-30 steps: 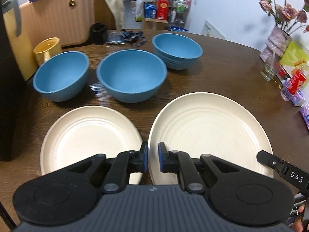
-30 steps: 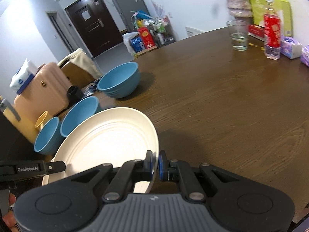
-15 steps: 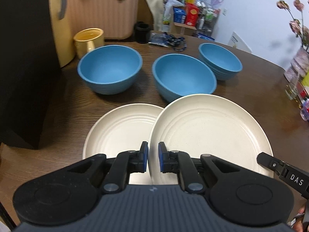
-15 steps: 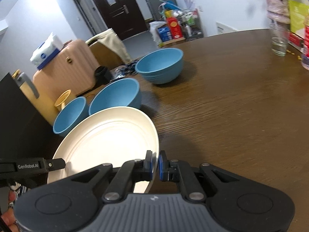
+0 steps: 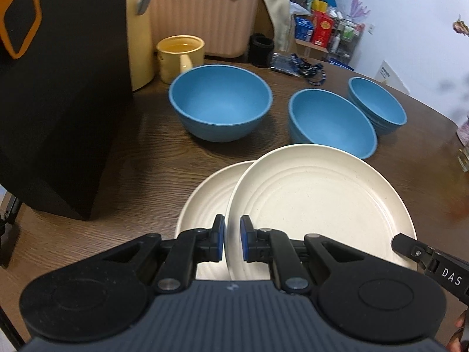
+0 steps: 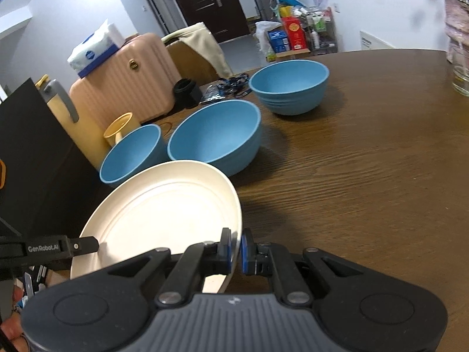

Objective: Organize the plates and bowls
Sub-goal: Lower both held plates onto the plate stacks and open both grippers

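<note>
Tools left [image 5: 232, 242] and right [image 6: 235, 249] pinch opposite rims of a round, ridged cream plate [image 5: 319, 208].

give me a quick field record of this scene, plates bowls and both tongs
held plate: cream, gripped at opposite rims by both tongs
left tongs: shut on held plate
right tongs: shut on held plate
second plate: cream, on the table, partly under held plate
bowls: three blue spots, the far one looks stacked
yellow mug: behind the bowls
</note>
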Action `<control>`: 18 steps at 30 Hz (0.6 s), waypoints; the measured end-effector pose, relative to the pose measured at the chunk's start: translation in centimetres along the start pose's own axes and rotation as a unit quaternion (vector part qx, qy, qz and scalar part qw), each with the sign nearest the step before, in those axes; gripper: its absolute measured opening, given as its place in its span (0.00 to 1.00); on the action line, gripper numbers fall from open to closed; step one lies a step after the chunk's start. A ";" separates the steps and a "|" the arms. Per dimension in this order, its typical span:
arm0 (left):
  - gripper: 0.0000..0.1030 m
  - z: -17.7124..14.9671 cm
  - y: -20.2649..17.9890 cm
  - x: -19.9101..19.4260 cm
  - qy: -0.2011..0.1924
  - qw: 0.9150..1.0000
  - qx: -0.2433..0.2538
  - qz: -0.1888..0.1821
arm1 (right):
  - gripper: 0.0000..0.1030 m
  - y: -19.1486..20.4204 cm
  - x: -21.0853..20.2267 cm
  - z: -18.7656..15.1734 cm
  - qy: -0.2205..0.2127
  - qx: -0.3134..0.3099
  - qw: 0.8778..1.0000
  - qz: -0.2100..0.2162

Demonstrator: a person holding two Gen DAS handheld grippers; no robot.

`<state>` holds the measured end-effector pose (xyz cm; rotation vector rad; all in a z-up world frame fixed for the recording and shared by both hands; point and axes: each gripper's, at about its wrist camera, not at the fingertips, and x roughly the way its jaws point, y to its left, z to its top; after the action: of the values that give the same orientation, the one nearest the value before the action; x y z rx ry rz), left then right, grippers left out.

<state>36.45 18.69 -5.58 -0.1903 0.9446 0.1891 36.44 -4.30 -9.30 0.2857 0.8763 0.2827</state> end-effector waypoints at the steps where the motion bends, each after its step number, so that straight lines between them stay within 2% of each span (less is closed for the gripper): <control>1: 0.11 0.0 0.2 0.2 0.000 1.000 -0.002 0.002 | 0.06 0.3 0.3 0.0 0.001 -0.003 1.000 0.001; 18: 0.11 -0.3 2.9 3.0 0.005 1.000 -0.005 0.029 | 0.07 3.0 4.8 -0.1 0.014 -0.040 0.999 0.005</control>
<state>37.23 21.67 -8.45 -0.1725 0.9595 0.2467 38.88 0.19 -11.65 0.2121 0.8889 0.3314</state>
